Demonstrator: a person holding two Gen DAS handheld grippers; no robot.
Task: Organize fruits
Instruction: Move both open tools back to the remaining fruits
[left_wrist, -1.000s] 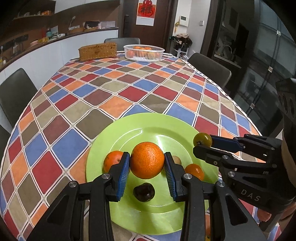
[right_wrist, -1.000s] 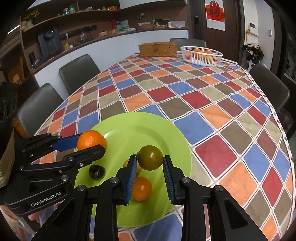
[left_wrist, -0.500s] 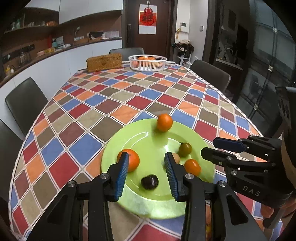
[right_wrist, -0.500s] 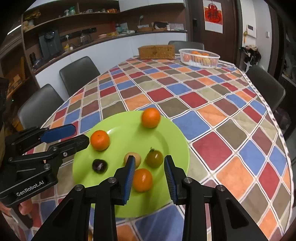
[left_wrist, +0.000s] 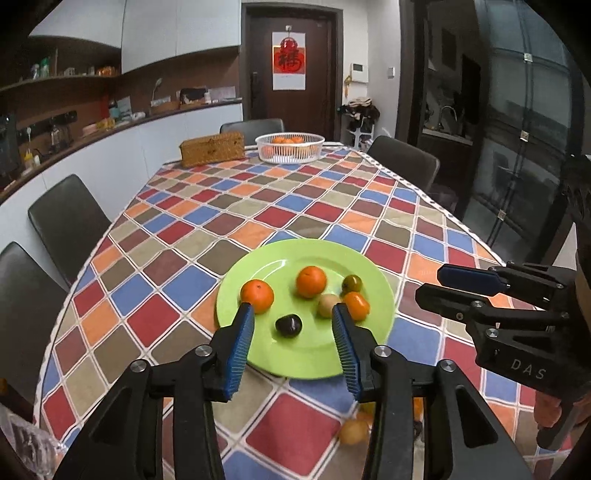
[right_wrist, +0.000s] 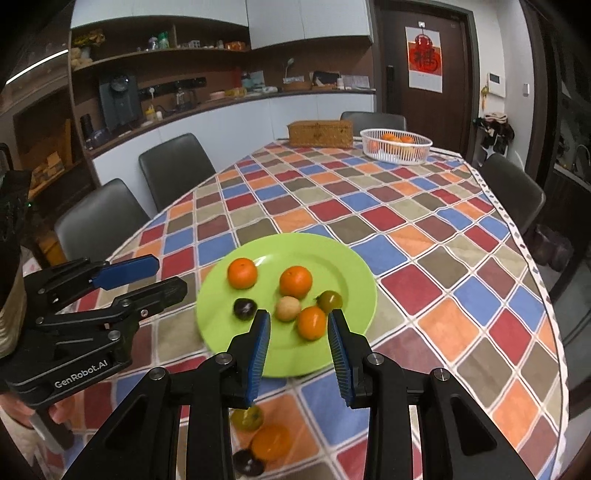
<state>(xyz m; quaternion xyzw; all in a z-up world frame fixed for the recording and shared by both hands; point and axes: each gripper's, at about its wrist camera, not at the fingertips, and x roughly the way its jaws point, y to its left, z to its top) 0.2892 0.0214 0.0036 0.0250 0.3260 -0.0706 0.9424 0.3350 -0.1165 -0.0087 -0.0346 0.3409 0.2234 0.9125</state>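
Observation:
A green plate (left_wrist: 258, 354) (right_wrist: 343, 362) lies on the checkered tablecloth. On it are two oranges (left_wrist: 311, 281) (right_wrist: 295, 281), a third small orange fruit (right_wrist: 312, 322), a greenish tomato (left_wrist: 351, 283) (right_wrist: 330, 301), a pale round fruit (right_wrist: 288, 308) and a dark plum (left_wrist: 288, 325) (right_wrist: 244, 308). My left gripper (left_wrist: 291, 317) is open and empty above the plate's near edge. My right gripper (right_wrist: 298, 323) is open and empty, also above the near edge. More loose fruits (right_wrist: 271, 441) lie on the table below my right gripper.
A white basket (left_wrist: 290, 147) (right_wrist: 396, 144) with oranges and a wicker box (left_wrist: 212, 148) (right_wrist: 320, 133) stand at the table's far end. Dark chairs (left_wrist: 68, 218) line both sides. The table edge curves off at the right.
Both grippers opened and let go of the orange and the tomato, which now rest on the plate. Both grippers have pulled back and up from the plate.

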